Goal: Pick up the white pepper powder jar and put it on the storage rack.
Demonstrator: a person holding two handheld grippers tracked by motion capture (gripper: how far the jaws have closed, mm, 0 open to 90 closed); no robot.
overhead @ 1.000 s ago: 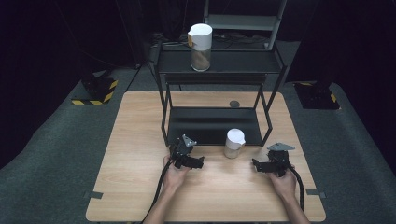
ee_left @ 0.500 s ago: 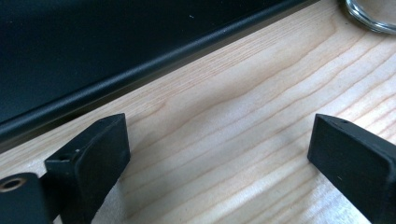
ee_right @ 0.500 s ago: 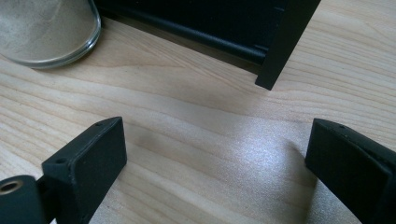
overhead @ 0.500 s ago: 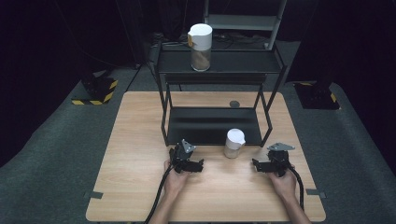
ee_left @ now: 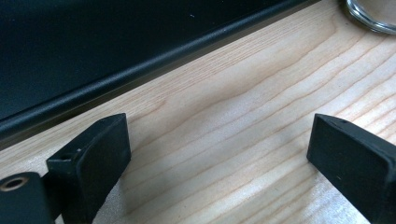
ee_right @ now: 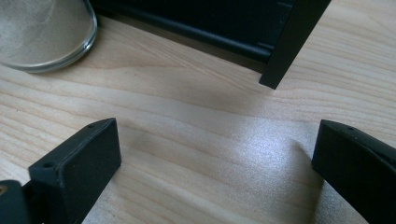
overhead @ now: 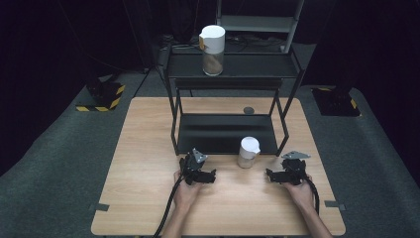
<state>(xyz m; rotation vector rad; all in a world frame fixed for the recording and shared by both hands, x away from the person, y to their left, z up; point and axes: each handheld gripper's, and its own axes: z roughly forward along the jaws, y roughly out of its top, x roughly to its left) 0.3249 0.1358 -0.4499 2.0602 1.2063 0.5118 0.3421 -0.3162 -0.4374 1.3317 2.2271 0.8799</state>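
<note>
both tongs, left [overhead: 212, 176] and right [overhead: 270, 174], gape empty beside the small jar [overhead: 248, 152]; reach step, next one closes on it.

A lab-like recording space: black curtains [overhead: 59, 44], grey carpet [overhead: 54, 163], hazard-taped stand bases [overhead: 101, 96] around a wooden table [overhead: 143, 198].

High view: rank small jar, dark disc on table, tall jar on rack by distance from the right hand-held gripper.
1. small jar, on the table just left of the right hand-held gripper
2. dark disc, far side of the table
3. tall jar, on the rack's top shelf
</note>
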